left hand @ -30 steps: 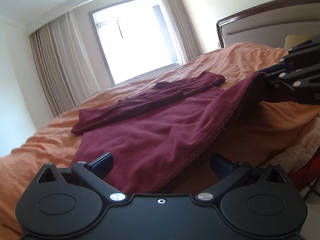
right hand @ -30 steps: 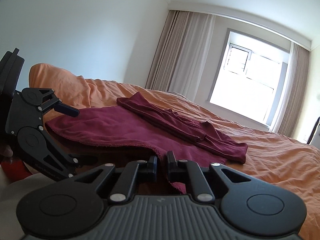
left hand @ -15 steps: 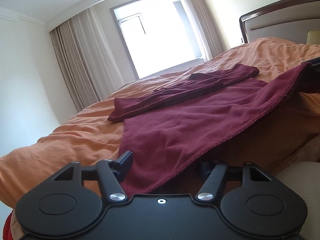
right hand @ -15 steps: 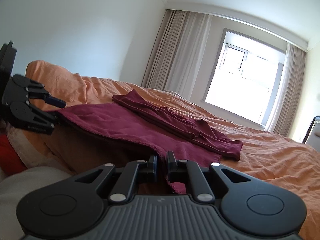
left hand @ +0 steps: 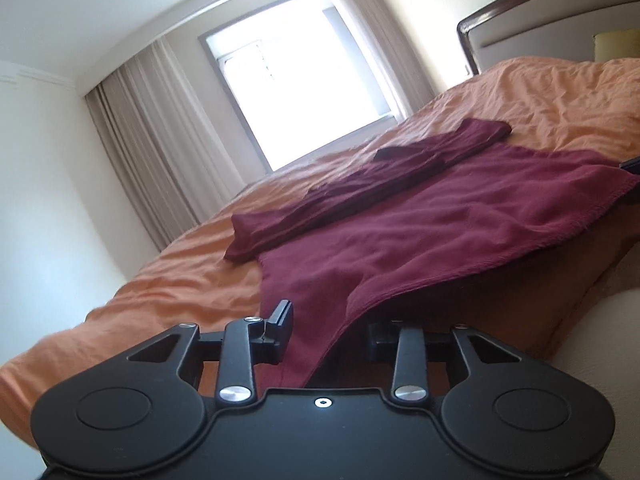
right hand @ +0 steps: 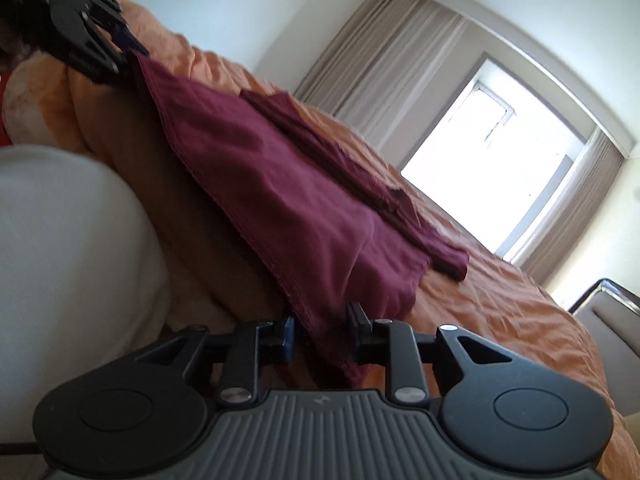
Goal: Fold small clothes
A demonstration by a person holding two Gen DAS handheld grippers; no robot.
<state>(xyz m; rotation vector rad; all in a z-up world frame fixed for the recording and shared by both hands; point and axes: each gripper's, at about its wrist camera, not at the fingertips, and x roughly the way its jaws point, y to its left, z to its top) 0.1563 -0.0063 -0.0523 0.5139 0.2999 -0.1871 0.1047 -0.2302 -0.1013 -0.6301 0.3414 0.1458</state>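
Note:
A dark red garment [left hand: 420, 232] lies spread on the orange bed, its far part folded into a long band [left hand: 360, 188]. Its near hem hangs off the bed edge between both grippers. My left gripper [left hand: 328, 334] is open, its jaws standing either side of one hem corner. My right gripper [right hand: 322, 334] is also open, with the other hem corner [right hand: 332, 344] hanging loosely between its jaws. In the right wrist view the left gripper [right hand: 86, 32] shows at the upper left by the garment [right hand: 280, 184].
The orange bedspread [left hand: 180, 280] covers the bed, with a wooden headboard [left hand: 540, 4] at the right. A white rounded surface [right hand: 68, 260] sits below the bed edge. A bright window with curtains [left hand: 296, 80] is behind.
My right gripper has opened and let go of the hem corner. My left gripper's jaws have narrowed around the other corner. Both views have tilted and the grippers have moved apart.

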